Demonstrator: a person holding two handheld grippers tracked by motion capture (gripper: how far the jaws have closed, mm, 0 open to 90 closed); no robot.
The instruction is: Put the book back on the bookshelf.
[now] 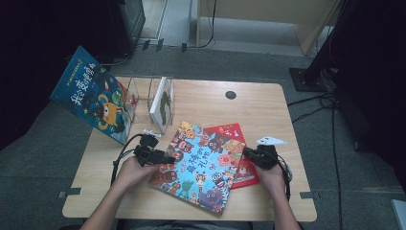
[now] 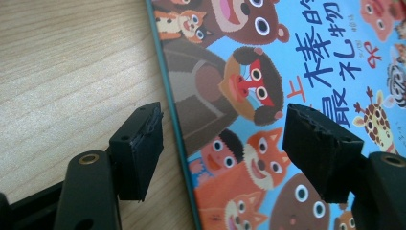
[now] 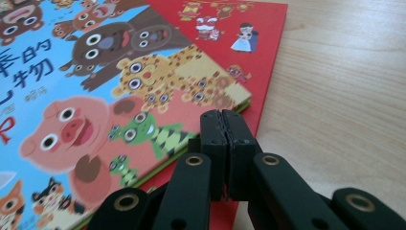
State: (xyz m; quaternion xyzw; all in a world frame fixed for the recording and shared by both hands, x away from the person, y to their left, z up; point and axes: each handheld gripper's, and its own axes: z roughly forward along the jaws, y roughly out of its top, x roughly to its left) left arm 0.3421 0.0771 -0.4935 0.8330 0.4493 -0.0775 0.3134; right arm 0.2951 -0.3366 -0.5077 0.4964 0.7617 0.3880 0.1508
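Observation:
A blue picture book (image 1: 201, 167) with cartoon animals lies flat at the table's middle, partly over a red book (image 1: 231, 130). My left gripper (image 1: 166, 157) is at the blue book's left edge. In the left gripper view the left gripper (image 2: 222, 143) is open: one jaw hangs over the wood, the other over the cover (image 2: 287, 48), and neither pad touches the book. My right gripper (image 1: 247, 153) sits at the blue book's right edge. The right gripper (image 3: 227, 125) is shut with nothing in it, above the red book (image 3: 215, 28) beside the blue book's corner (image 3: 72, 96).
A clear book rack (image 1: 153, 93) at the back left of the wooden table (image 1: 268, 110) holds an upright white book (image 1: 163, 103). A large blue book (image 1: 93, 96) leans against the rack, past the table's left edge. A black grommet (image 1: 231, 95) sits near the far edge.

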